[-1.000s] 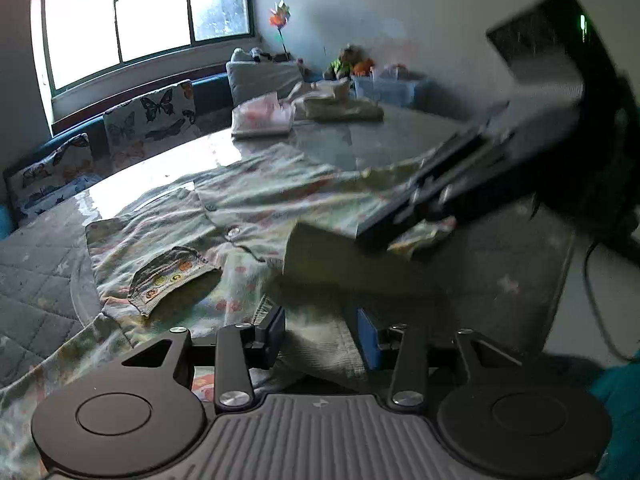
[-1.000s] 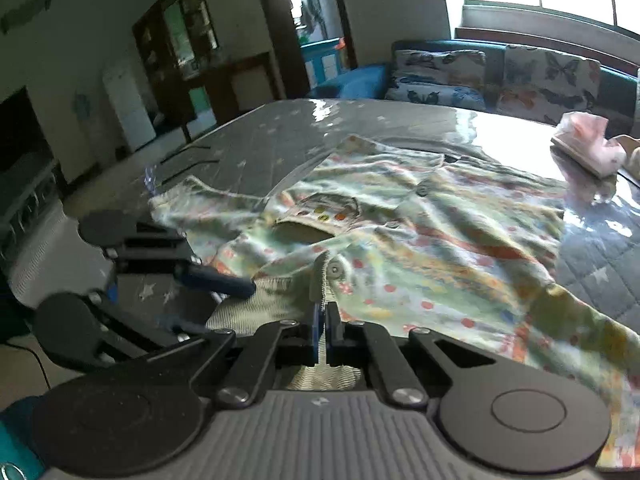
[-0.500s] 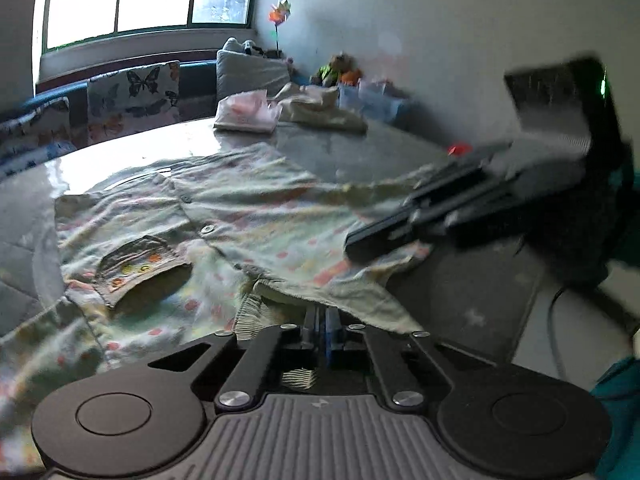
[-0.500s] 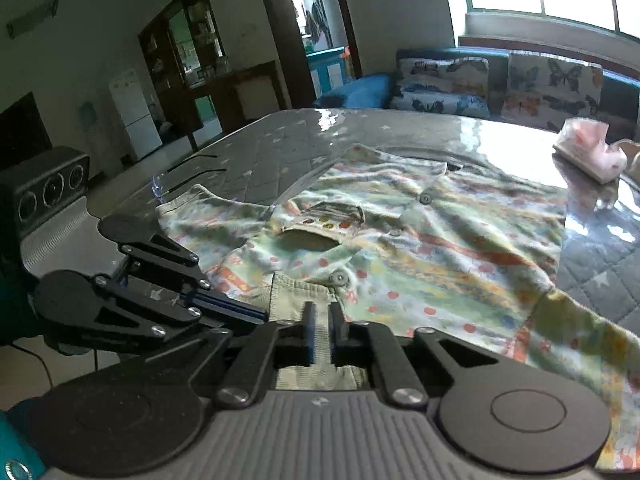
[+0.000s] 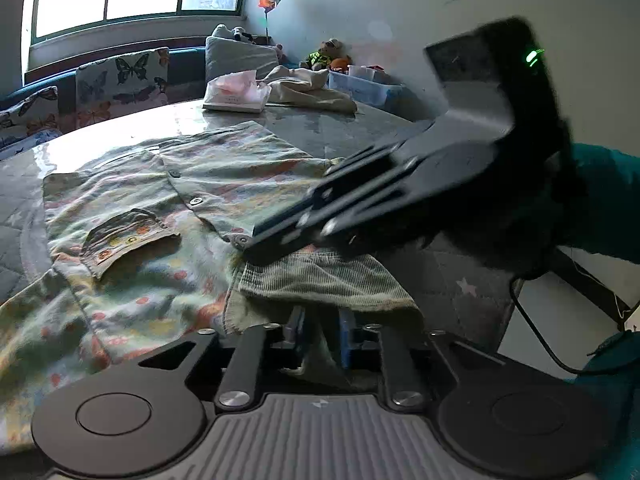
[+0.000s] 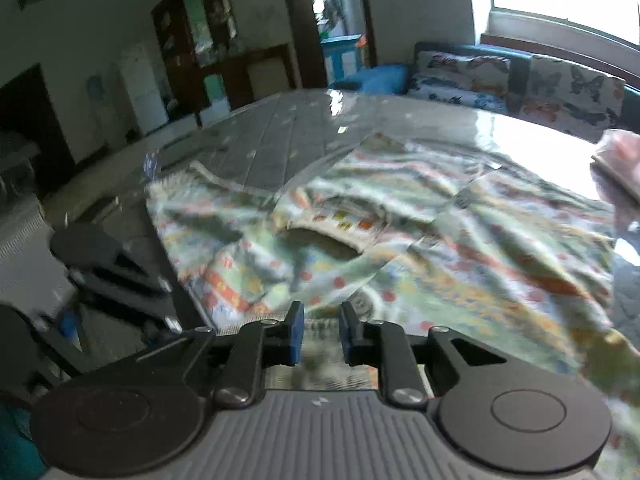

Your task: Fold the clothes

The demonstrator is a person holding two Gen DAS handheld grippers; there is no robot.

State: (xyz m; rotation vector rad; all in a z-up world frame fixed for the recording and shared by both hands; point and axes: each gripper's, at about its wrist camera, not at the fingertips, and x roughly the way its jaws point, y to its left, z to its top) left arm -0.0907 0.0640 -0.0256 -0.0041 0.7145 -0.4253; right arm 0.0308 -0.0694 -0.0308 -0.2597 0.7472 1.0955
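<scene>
Shirt hem: ribbed edge (image 5: 320, 280) lay turned over, nearest me, draped at my left gripper (image 5: 322, 334), jaws parted around cloth.
Right gripper: (image 6: 322, 336) parted, over the same hem.
Shirt body: (image 5: 168, 216) spread away across the table (image 5: 312, 128), collar farthest.

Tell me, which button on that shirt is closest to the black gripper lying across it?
The lowest button, right at the tip of the right gripper. The other two buttons sit farther up the shirt, toward the collar.
</scene>
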